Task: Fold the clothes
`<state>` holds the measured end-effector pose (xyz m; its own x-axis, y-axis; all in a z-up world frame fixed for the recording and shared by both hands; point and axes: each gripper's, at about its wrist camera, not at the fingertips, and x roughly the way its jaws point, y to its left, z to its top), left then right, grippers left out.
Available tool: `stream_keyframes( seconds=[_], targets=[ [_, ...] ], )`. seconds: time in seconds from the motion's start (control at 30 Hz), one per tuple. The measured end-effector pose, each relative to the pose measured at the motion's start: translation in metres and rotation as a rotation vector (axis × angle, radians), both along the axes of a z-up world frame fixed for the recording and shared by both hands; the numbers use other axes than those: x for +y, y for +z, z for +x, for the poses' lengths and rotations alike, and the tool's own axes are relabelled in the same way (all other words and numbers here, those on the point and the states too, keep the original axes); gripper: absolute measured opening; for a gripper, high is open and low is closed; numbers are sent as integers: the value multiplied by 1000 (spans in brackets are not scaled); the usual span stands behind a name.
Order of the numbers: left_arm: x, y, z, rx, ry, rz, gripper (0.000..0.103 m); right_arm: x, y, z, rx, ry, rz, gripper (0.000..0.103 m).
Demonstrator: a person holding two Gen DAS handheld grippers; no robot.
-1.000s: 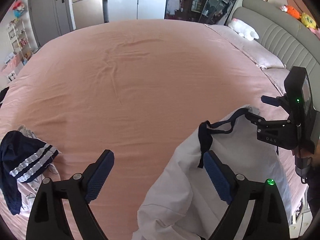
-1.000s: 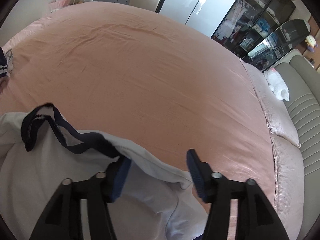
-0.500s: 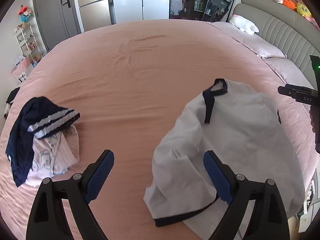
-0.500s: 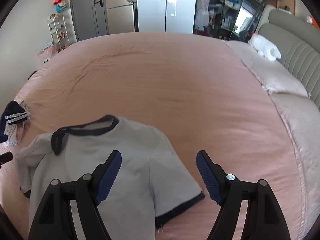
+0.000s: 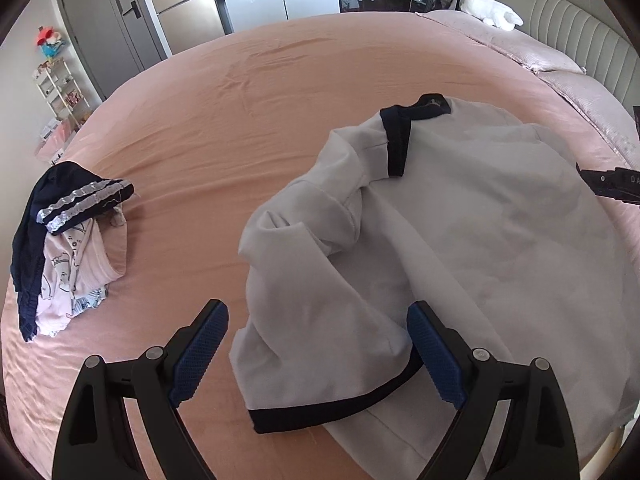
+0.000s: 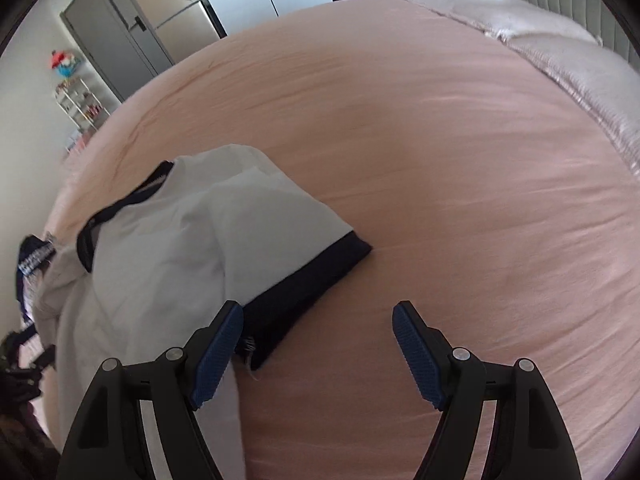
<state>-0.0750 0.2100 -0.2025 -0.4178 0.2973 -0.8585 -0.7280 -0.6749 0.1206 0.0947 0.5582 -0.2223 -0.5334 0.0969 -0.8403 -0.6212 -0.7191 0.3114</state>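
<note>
White short-sleeved T-shirt with navy collar and sleeve trim (image 5: 460, 240) lies rumpled on the pink bedsheet (image 5: 240, 128), ahead of both grippers. Left gripper (image 5: 318, 354) jaws spread wide, holding nothing; the shirt's navy-hemmed sleeve sits between and below its blue pads, one side bunched up. Right gripper (image 6: 318, 350) also open and empty, its left pad over the other navy sleeve hem (image 6: 304, 280). Small heap of navy striped and pale pink printed clothes (image 5: 68, 240) well off left of left gripper. No containers visible.

A pink-sheeted bed (image 5: 280, 128) carries a rumpled white shirt (image 5: 460, 240) and a clothes pile (image 5: 68, 240).
</note>
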Motion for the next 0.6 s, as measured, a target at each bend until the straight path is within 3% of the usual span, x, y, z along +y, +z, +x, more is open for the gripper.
stream_keyframes(
  seconds=[0.13, 0.33, 0.37, 0.4, 0.43, 0.47, 0.53, 0.6],
  targets=[
    [4, -15, -8, 17, 23, -68, 92, -8, -5, -23, 24, 30, -21, 77],
    [-9, -4, -14, 83, 7, -37, 91, -7, -5, -51, 30, 55, -1, 76],
    [-10, -3, -15, 98, -1, -46, 90, -5, -5, -54, 30, 56, -1, 68],
    [-11, -1, -17, 113, -3, -56, 86, -5, -5, -57, 22, 59, 13, 51],
    [-13, 3, -21, 132, 9, -63, 82, -4, -5, -60, 8, 63, 31, 43],
    [-16, 6, -25, 151, 25, -69, 70, -4, -5, -63, -6, 67, 47, 34],
    [-26, 13, -38, 165, 73, -66, 58, -5, -5, -66, -19, 92, 69, 26],
    [-37, 13, -55, 155, 107, -76, 32, -8, -2, -69, -35, 124, 115, 17]
  ],
)
